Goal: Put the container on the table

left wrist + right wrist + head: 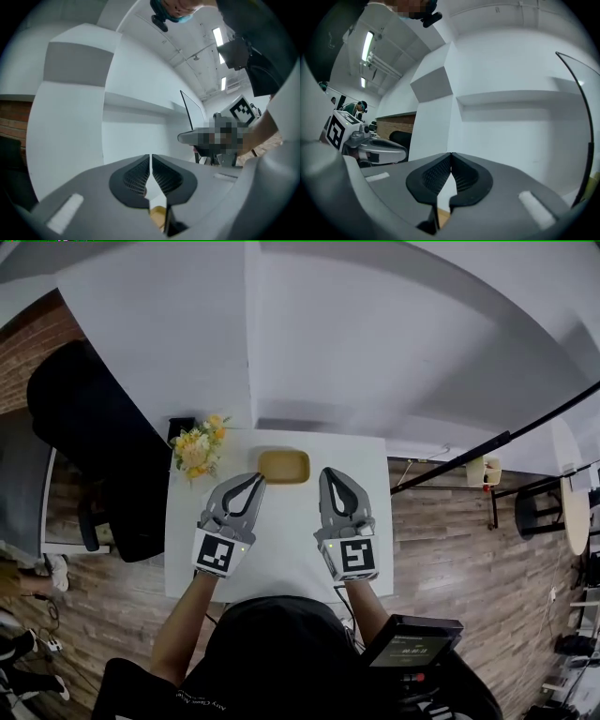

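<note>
1. Left claw (256, 480) (150, 158): jaws shut tip to tip, ribbed pads meeting along one thin seam; nothing between them; it points level at the white wall (136, 126).
2. Right claw (329, 473) (450, 155): jaws likewise pressed together; nothing gripped; it also faces the wall, and a sliver of yellow-tan shows low in the gap behind its tips, as it does in the left gripper view; I cannot tell what that sliver is.
3. In the head view the two claws lie side by side over the middle of the table (286, 549), apart from each other, tips toward the far edge; the left marker cube (216, 555) and the right marker cube (356, 557) sit toward the near edge, with a bare forearm behind each.
4. Container (284, 465): shallow, tan-yellow, a rounded rectangle; it rests flat on the table at the middle of the far edge; it shows just ahead of the claw tips and between them; neither claw has hold of it.
5. Flowers (199, 448): a yellow and orange bunch at the far left corner of the table, beside the container but not touching it.
6. The table is white and rectangular, with its far edge against the wall; wooden floor (450, 549) shows past both side edges; a black chair (98, 442) stands off the left edge.
7. A black device (412, 645) with a small screen hangs at the person's front, off the near right corner.
</note>
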Tool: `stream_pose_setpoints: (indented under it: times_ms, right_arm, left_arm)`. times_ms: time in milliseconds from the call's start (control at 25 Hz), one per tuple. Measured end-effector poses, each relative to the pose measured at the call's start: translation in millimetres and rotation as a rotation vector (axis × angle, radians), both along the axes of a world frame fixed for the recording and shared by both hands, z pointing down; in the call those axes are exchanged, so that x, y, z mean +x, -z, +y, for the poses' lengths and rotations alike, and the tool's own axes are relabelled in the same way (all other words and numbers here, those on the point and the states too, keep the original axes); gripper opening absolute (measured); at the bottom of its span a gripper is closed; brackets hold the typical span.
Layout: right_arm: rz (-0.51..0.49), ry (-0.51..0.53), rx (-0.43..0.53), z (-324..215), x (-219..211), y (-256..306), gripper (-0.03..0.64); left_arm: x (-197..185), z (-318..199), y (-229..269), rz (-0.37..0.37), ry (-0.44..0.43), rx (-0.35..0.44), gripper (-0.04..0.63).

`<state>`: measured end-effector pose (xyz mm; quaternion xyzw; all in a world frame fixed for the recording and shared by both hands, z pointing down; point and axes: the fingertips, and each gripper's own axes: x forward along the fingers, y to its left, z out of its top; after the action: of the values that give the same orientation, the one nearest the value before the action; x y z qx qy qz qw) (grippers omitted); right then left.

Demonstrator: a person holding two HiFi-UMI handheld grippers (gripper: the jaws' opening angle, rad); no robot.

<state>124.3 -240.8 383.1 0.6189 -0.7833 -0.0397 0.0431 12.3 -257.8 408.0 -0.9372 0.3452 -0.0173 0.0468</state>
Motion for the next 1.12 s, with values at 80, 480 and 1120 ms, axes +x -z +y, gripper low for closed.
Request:
stream_pose_setpoints:
  times_ms: [80, 480, 1120]
  right_arm:
    - [0.021, 0.015, -0.002, 10.4, -11.4, 2.8, 0.011]
    - [-0.030, 0.107, -0.099, 37.5, -50.5, -69.9, 0.012]
    - [-0.053, 0.210, -0.245, 62.4, -66.9, -142.1, 0.009]
  left_arm:
    - [-5.8, 6.5, 7.9, 0.025, 0.037, -0.007, 0.015]
    - [-14.7, 38.2, -27.7, 0.031, 0.071, -0.056, 0.009]
    - [-17.9, 66.4, -108.5, -0.042, 0.062, -0.116, 0.008]
